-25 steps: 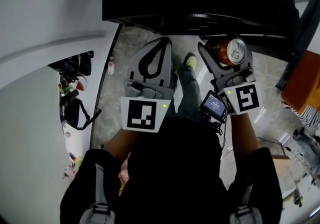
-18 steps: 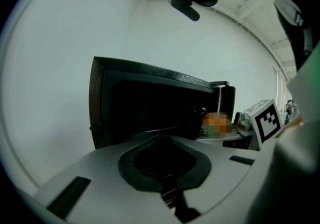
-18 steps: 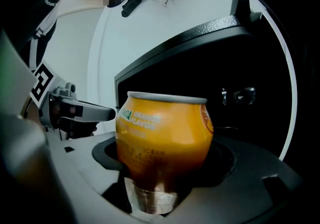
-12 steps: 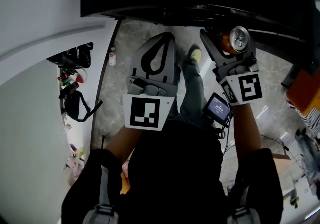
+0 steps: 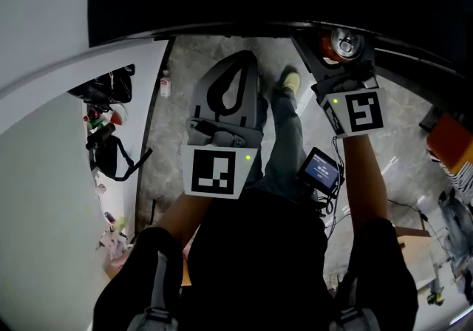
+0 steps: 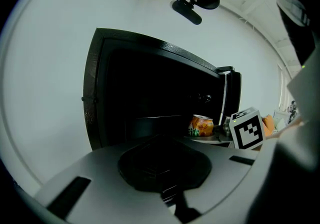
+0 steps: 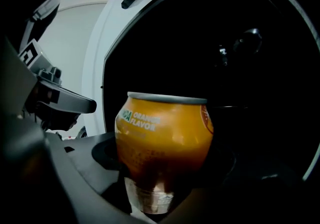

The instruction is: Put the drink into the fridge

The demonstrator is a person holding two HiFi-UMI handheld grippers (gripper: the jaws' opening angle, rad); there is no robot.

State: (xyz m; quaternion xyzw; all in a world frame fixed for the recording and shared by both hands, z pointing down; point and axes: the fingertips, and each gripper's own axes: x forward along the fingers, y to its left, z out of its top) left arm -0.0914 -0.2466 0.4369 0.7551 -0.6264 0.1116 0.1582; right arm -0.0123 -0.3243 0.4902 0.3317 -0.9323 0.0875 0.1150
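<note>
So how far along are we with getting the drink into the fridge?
Done: the orange can is picked up and clamped in the right gripper. In hand: it is held at the dark opening of the fridge, which looks open. Left to do: set it down inside and let go. The left gripper is shut and empty.

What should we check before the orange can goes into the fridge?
1. Grip of the right tool on the orange can: ok, jaws closed on it.
2. Can upright: ok.
3. Door of the fridge open: ok, the dark inside faces the can.
4. Free room inside: cannot tell, too dark.
5. The left tool out of the way: ok, shut, empty, off to one side.
</note>
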